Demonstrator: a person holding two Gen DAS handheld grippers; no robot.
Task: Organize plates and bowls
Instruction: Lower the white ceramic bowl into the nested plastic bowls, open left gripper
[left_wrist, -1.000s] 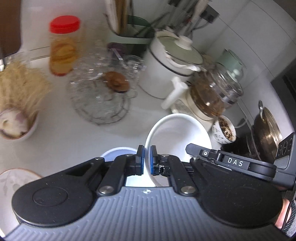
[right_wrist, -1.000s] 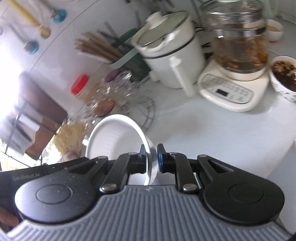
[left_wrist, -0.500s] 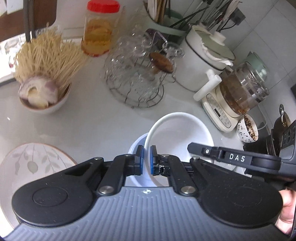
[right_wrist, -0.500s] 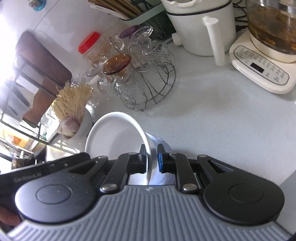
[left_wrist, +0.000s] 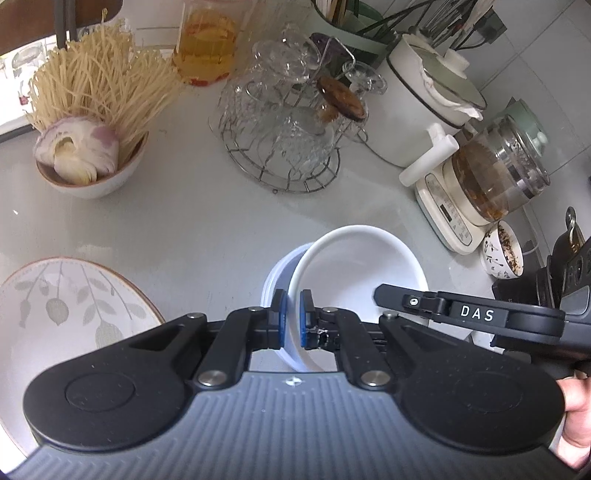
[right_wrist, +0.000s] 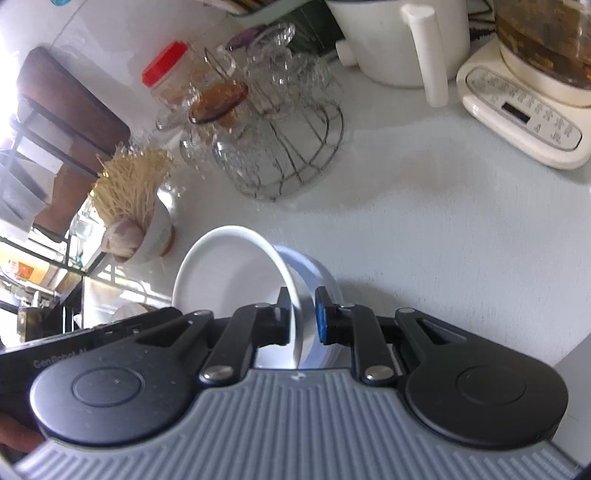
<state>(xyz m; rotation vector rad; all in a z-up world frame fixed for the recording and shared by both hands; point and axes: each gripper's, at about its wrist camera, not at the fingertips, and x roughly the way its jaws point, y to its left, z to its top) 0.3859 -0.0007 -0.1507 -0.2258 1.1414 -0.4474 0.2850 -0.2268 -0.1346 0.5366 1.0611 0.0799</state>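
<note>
A white bowl (left_wrist: 362, 266) is held by both grippers on opposite sides of its rim, just above a pale blue bowl (left_wrist: 275, 273) on the counter. My left gripper (left_wrist: 291, 325) is shut on the white bowl's left rim. My right gripper (right_wrist: 301, 317) straddles the white bowl (right_wrist: 229, 266) at its right rim, jaws a little apart, with the blue bowl (right_wrist: 314, 273) under it. A leaf-patterned plate (left_wrist: 62, 314) lies at the left.
A bowl of noodles and onion (left_wrist: 92, 147) stands at the back left. A wire rack of glassware (left_wrist: 291, 133), a white pot (left_wrist: 424, 110), a glass kettle on its base (left_wrist: 491, 177) and a small patterned cup (left_wrist: 502, 254) stand behind and right.
Both grippers have lowered the white bowl down onto the blue bowl. The right gripper's jaws have opened slightly on the rim.
</note>
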